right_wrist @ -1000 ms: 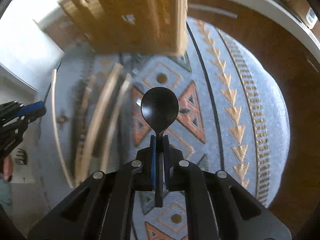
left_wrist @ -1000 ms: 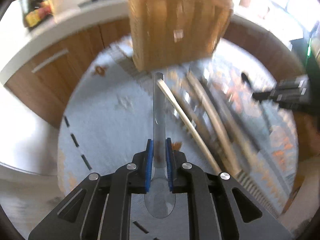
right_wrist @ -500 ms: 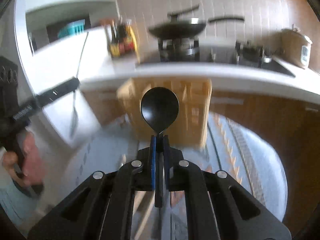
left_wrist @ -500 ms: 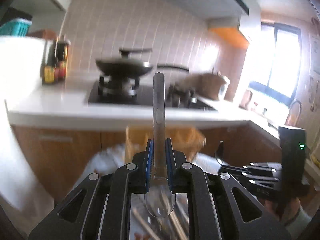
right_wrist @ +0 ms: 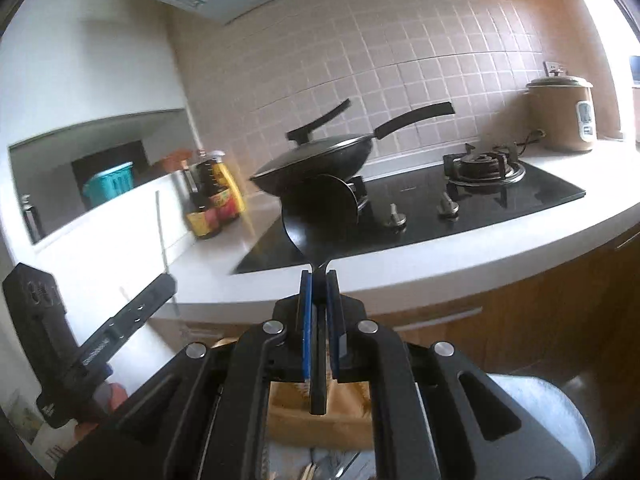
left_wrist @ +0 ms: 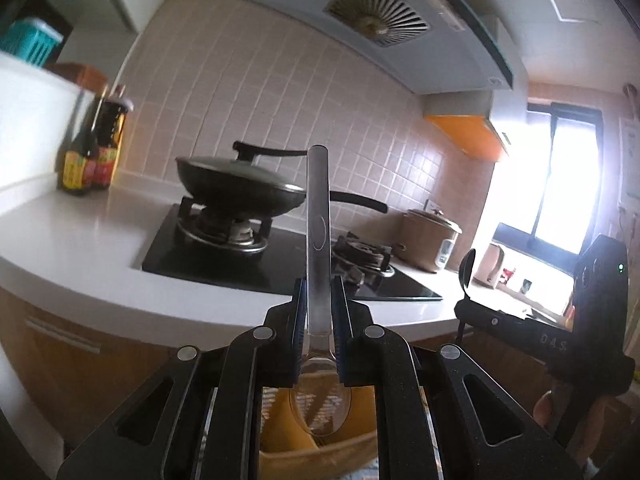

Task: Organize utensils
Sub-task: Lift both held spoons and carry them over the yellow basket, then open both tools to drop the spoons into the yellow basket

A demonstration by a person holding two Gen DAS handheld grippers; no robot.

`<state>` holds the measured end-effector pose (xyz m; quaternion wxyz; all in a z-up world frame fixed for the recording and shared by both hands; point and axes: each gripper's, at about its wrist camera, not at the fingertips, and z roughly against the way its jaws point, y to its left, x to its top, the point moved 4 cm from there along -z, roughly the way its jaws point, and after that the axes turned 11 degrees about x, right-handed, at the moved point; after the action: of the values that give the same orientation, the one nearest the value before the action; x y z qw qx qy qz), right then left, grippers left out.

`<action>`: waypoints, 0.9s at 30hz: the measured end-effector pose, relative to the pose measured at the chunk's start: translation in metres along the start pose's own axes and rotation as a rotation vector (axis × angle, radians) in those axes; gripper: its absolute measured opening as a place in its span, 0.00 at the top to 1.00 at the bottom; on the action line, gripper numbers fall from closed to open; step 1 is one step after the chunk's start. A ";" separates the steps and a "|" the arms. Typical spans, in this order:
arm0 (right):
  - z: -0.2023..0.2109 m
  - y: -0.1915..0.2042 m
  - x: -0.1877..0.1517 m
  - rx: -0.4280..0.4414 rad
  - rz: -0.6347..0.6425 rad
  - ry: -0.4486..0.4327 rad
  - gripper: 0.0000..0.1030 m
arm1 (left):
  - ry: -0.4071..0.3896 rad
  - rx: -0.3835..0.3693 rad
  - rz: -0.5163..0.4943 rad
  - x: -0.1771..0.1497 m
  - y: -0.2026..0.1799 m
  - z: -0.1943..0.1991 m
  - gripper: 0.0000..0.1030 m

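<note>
While raised, each tool (left_wrist: 318, 304) (right_wrist: 319, 300) clamps a spoon (left_wrist: 317, 216) (right_wrist: 318, 210).

We see a kitchen. The wall (left_wrist: 280, 92) has small pink tiles. A white tabletop (left_wrist: 80, 240) curves round, with brown wood doors (right_wrist: 520, 320) under it. A black stove (right_wrist: 420, 208) sits in the tabletop, and a black pan (left_wrist: 240, 190) with a lid stands on it. Two dark bottles (left_wrist: 90, 152) stand in the corner. A tan rice cooker (right_wrist: 562, 114) sits near the wall. A white hood (left_wrist: 360, 20) with a round vent hangs above. Bright light comes through a window (left_wrist: 568, 184). A teal basket (right_wrist: 108, 184) sits on a shelf.
</note>
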<state>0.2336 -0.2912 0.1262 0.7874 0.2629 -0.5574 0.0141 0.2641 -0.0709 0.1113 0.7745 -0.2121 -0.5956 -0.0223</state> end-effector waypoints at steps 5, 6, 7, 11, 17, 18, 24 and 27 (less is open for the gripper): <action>-0.031 -0.018 -0.024 -0.075 0.049 0.025 0.95 | 0.019 0.015 0.013 -0.017 0.014 -0.020 0.90; -0.036 -0.021 -0.030 -0.092 0.062 0.027 0.95 | 0.013 0.028 0.007 -0.022 0.014 -0.022 0.90; -0.039 -0.022 -0.034 -0.100 0.069 0.029 0.95 | -0.001 0.045 0.006 -0.025 0.016 -0.022 0.90; -0.046 -0.024 -0.049 -0.122 0.106 0.044 0.95 | -0.023 0.096 -0.004 -0.037 0.019 -0.023 0.90; -0.039 -0.018 -0.060 -0.120 0.136 0.057 0.94 | -0.011 0.105 -0.019 -0.042 0.021 -0.017 0.78; -0.037 -0.018 -0.061 -0.119 0.138 0.063 0.94 | -0.009 0.105 -0.022 -0.041 0.022 -0.016 0.76; -0.022 -0.018 -0.065 -0.092 0.096 0.094 0.79 | -0.008 0.103 -0.037 -0.037 0.024 0.012 0.70; -0.004 -0.015 -0.063 -0.080 0.075 0.087 0.72 | -0.010 0.105 -0.045 -0.034 0.026 0.029 0.64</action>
<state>0.2177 -0.2850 0.0634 0.8196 0.2091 -0.5324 0.0326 0.2349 -0.0448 0.0776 0.7807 -0.1581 -0.6045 -0.0074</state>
